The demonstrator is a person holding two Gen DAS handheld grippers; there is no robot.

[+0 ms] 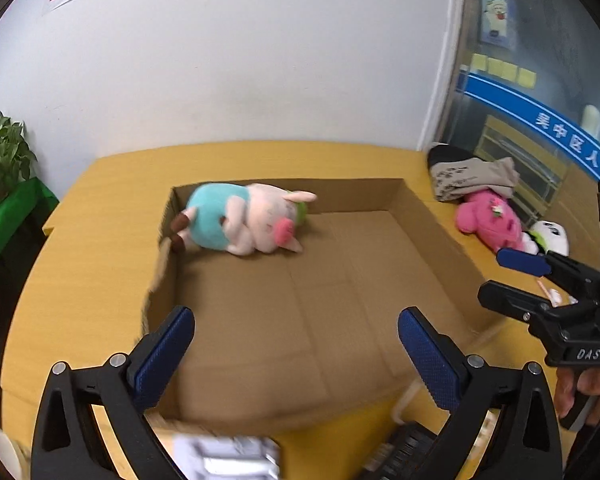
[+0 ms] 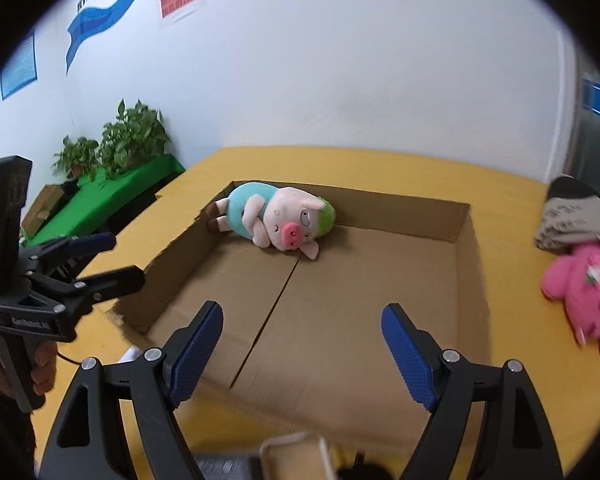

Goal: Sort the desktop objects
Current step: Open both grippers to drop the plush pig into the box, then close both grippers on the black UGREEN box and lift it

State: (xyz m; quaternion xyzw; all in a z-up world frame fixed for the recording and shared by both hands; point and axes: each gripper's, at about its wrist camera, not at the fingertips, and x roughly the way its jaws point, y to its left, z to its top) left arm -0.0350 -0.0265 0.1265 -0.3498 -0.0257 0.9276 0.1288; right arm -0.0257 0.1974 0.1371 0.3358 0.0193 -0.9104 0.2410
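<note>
Both tongs wide open over the box

Left tongs gape empty above the cardboard box, touching nothing. Inside, at its far left corner, lies the plush pig. Right tongs likewise gape, empty. Beside the box, a pink plush and folded cloth rest on the yellow table.

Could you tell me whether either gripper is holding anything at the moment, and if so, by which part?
Nothing is held. The left gripper and right gripper are both open and empty above the cardboard box; the pig plush lies untouched inside.
</note>
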